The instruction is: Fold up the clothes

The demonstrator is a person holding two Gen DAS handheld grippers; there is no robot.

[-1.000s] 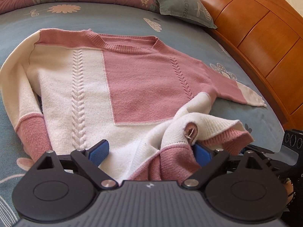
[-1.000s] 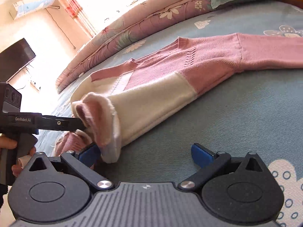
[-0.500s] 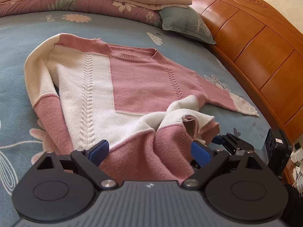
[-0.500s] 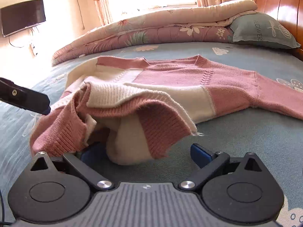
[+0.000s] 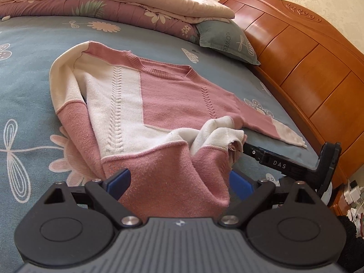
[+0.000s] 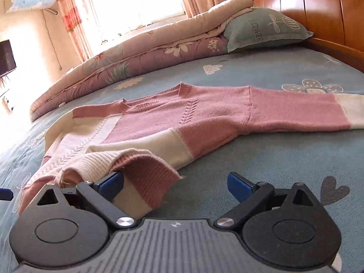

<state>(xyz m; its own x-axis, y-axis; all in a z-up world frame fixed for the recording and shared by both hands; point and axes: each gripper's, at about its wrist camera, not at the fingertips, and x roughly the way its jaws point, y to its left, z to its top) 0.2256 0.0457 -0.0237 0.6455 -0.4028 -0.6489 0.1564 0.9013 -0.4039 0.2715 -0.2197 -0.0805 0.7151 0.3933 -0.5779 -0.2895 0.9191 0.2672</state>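
Two grippers, both with jaws spread wide: the left gripper has the pink hem of the sweater lying between its blue pads, unclamped; the right gripper has a rumpled hem corner against its left pad only. Sweater lies mid-frame in both views, face up on the blue sheet, one sleeve stretched toward the right edge, the other tucked along the body at left. Risks, as judged: soft knit is thick and stretchy, so a pinch may catch one layer only and the fold drags skewed; the bunched corner could lock in a crease; loose yarn at the hem may snag. Texture: fuzzy pink and cream panels, cable stitch, ribbed edge.
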